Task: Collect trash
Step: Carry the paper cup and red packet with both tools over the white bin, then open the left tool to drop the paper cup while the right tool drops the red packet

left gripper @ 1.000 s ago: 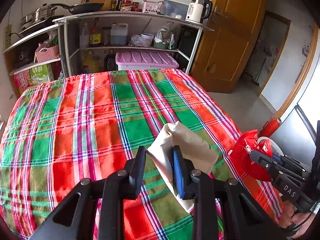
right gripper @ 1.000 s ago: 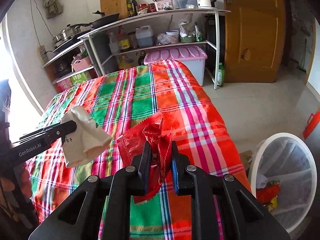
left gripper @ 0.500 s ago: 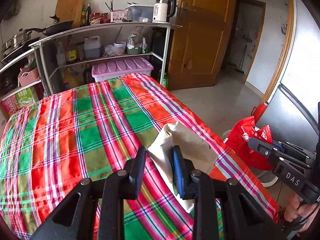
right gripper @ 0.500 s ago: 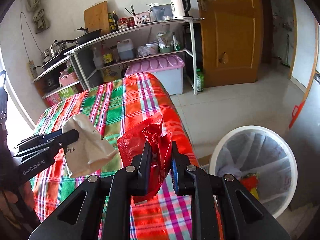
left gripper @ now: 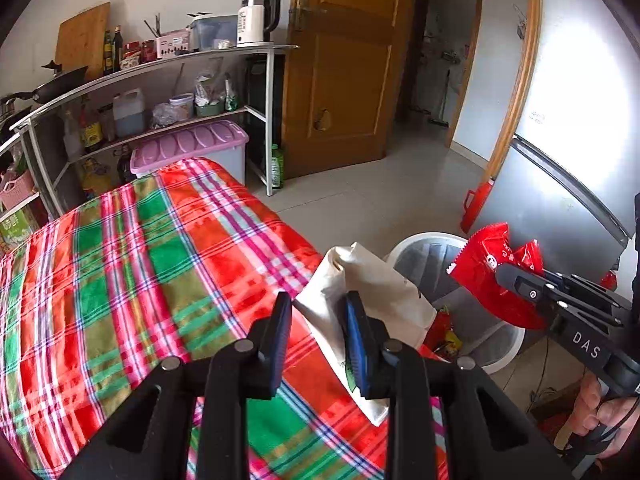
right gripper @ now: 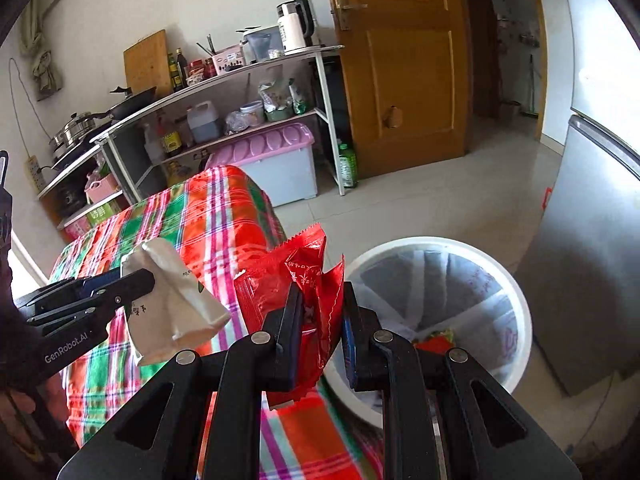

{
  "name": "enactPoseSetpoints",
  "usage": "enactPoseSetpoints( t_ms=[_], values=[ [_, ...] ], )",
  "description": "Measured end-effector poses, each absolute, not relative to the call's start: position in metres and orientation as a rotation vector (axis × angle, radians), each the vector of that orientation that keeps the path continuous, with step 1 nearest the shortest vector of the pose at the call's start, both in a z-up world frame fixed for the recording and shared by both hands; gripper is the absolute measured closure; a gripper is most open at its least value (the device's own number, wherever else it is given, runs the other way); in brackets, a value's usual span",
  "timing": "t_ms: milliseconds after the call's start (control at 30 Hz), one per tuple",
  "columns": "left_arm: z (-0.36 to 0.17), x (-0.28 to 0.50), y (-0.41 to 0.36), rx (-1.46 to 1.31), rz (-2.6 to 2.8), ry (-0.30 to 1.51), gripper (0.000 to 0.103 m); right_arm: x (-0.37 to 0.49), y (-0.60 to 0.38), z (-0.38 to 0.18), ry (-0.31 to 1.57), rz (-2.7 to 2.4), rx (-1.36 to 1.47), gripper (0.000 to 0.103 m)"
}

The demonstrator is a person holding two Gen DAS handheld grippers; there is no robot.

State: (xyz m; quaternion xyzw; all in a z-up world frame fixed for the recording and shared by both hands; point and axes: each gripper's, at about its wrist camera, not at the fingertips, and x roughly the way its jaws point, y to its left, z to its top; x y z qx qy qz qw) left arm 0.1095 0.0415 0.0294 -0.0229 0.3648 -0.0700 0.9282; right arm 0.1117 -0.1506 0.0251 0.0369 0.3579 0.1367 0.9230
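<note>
Left gripper: pinching a white paper bag. The bag sticks up and right out of the fingers, crumpled, small print on its side. In the left wrist view it hangs over the table's right edge, about 1 o'clock from the fingertips, overlapping the near rim of the bin. From the right wrist view the same bag sits at 9 o'clock of the right gripper, over the plaid cloth.

Right gripper: pinching a red snack wrapper, fingers close together on the foil. The serrated top edge of the wrapper points up. In the left wrist view the wrapper is at 3 o'clock, over the far side of the bin, with the right gripper clamped on it and the person's hand on the handle below.

White trash bin: on the floor, tight against the table's corner, at 2 o'clock from the right fingertips. Clear liner inside, some red and yellow scraps at the bottom, type hard to make out. Neither piece is in the bin yet; both are in the air.

Table with the red-green plaid cloth: 9 to 11 o'clock in the left view. Behind it are a metal shelf rack, a pink-lidded storage box and an electric kettle on top. The wooden door is at 12 o'clock and the grey fridge stands right of the bin.
</note>
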Motion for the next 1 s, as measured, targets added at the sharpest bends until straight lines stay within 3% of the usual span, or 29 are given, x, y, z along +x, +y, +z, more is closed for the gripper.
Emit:
enactPoseSetpoints(
  t_ms=[567,1000],
  values=[
    [0.02,0.142,-0.07,0.045,-0.278,0.787,0.075,0.11,-0.251,0.015,0.763,0.118,0.116,0.085],
    [-0.016,0.173,-0.093,0.035,-0.281,0.9,0.074,0.14,-0.271,-0.029,0.882,0.063,0.087,0.085]
  ],
)
